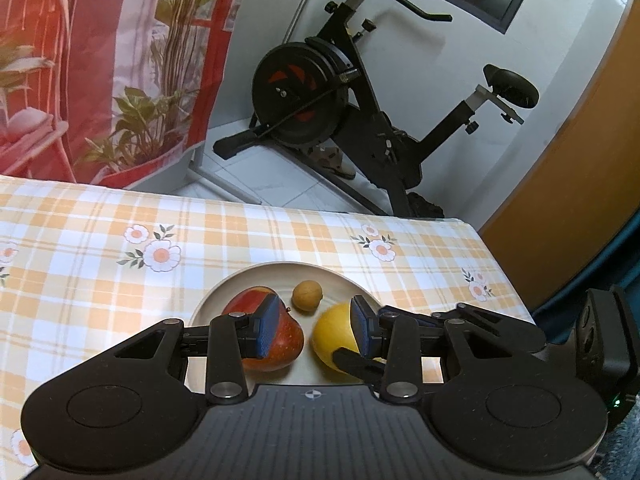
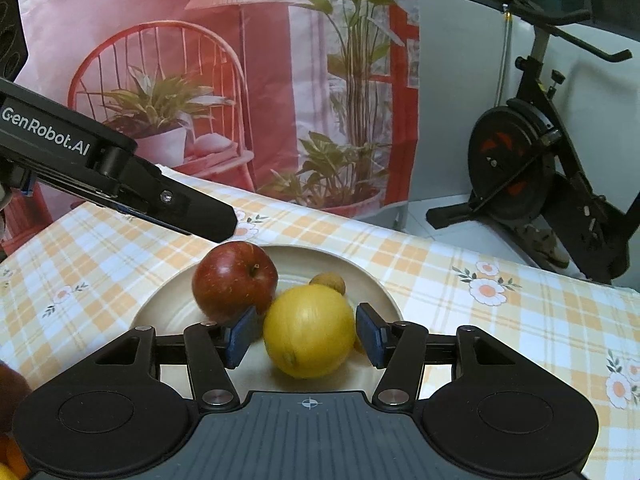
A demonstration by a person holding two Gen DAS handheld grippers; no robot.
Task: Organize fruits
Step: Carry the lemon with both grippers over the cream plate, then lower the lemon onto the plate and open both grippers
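on the plate, apple stem up; both grippers released.

One plate holds one apple, one lemon, one walnut.

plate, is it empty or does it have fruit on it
Not empty: the plate holds a red apple, a yellow fruit and a small brown round fruit.

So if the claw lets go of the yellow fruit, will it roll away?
Probably a little: the yellow fruit looks round and smooth, so it could roll. The plate has a raised rim, and the red apple sits right beside it, so it likely stays put. Its skin looks shiny, so it may be slippery between the right claw pads.
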